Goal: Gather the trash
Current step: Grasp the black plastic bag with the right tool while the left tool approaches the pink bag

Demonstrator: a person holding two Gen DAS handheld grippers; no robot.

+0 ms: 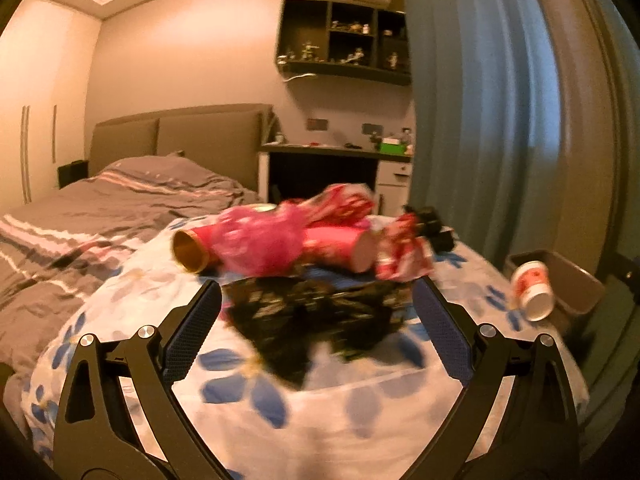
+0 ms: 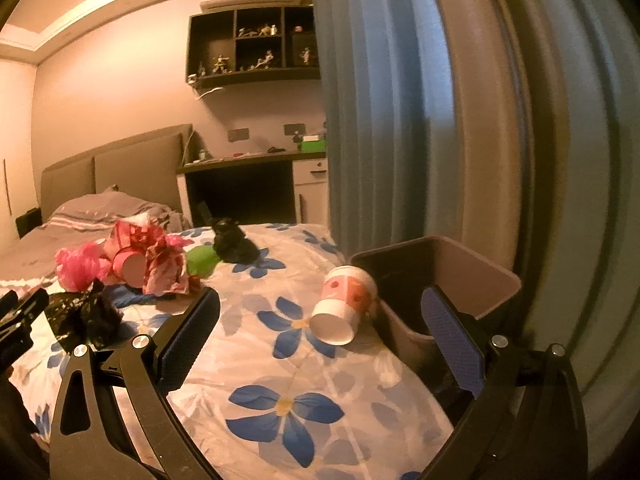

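Left tongs (image 1: 316,312) spread wide and empty around the crumpled black plastic wrapper (image 1: 320,316) at centre frame on the floral bedsheet (image 1: 360,420), and closing now could pinch the sheet along with that flimsy, shiny film (blur hides how close they sit). Right tongs (image 2: 320,320), also wide and empty, face the tipped white paper cup (image 2: 344,304) mid-frame, touching the brown plastic bin (image 2: 480,268); a nudge could roll it away.

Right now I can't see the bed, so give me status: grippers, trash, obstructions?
Left gripper open, over black wrapper. Right gripper open, empty. Paper cup tipped beside bin. Nothing blocking.
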